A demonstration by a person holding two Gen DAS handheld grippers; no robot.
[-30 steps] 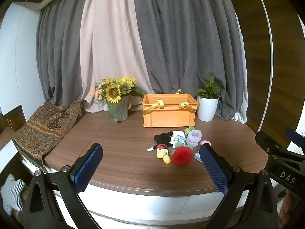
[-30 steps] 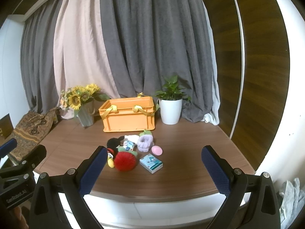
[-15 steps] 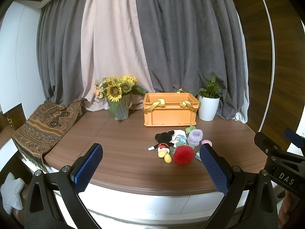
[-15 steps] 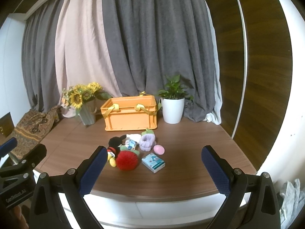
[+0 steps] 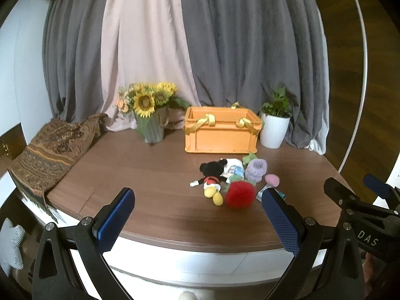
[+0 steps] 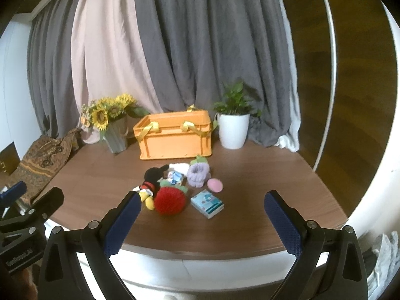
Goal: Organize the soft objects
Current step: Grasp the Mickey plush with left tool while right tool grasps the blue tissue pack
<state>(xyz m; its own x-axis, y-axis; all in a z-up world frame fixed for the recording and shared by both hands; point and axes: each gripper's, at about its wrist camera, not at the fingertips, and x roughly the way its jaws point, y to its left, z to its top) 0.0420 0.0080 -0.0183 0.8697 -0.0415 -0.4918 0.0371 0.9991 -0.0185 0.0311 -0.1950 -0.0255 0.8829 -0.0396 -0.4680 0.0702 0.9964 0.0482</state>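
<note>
Both grippers are held off the near edge of the desk [image 6: 250, 165], apart from everything on it. The left gripper [image 5: 197, 215] is spread wide with nothing between its blue pads, and the right gripper [image 6: 202, 217] is spread likewise. A cluster of soft objects is gathered near the middle of the desk: a mouse plush [image 6: 151, 178], a red fluffy ball [image 6: 170, 200] touching it, a purple knitted piece [image 6: 198, 173], a pink round item [image 6: 215, 185] and a small blue packet [image 6: 207, 203]. An orange crate [image 6: 175, 137] with yellow handles is set toward the far edge, behind the cluster, between a sunflower vase [image 6: 115, 135] and a white plant pot [image 6: 233, 130].
</note>
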